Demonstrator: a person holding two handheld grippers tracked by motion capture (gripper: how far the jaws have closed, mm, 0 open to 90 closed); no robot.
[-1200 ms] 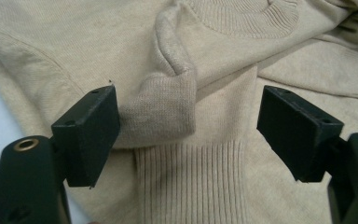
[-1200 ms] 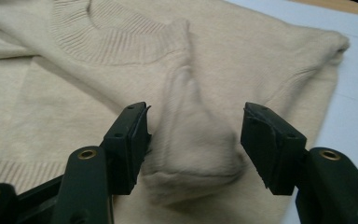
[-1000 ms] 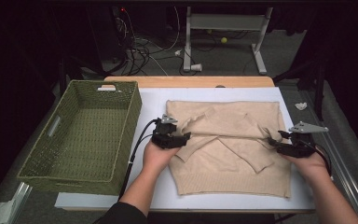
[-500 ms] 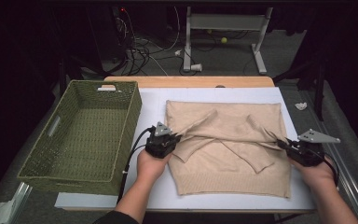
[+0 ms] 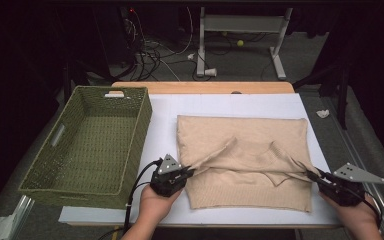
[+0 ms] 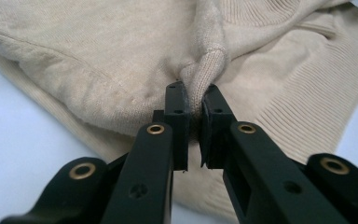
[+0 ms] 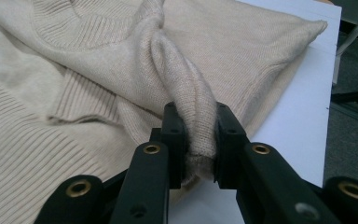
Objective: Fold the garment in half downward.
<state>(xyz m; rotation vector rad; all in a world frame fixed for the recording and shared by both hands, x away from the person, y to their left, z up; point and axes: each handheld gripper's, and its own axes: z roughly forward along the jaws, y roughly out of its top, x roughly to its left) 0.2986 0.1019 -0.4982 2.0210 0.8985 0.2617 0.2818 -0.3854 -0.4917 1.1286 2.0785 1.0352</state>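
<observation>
A beige ribbed-knit sweater (image 5: 242, 165) lies flat on the white-covered counter (image 5: 230, 105), beside a green woven rectangular basket (image 5: 92, 145). The left gripper (image 5: 192, 171) pinches a bunched fold between black fingers (image 6: 177, 112); the right gripper (image 5: 311, 175) likewise clamps a soft rolled fold.

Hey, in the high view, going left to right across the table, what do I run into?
Green woven basket → left gripper, shut on the sweater's left edge → beige sweater → right gripper, shut on its right edge.
</observation>
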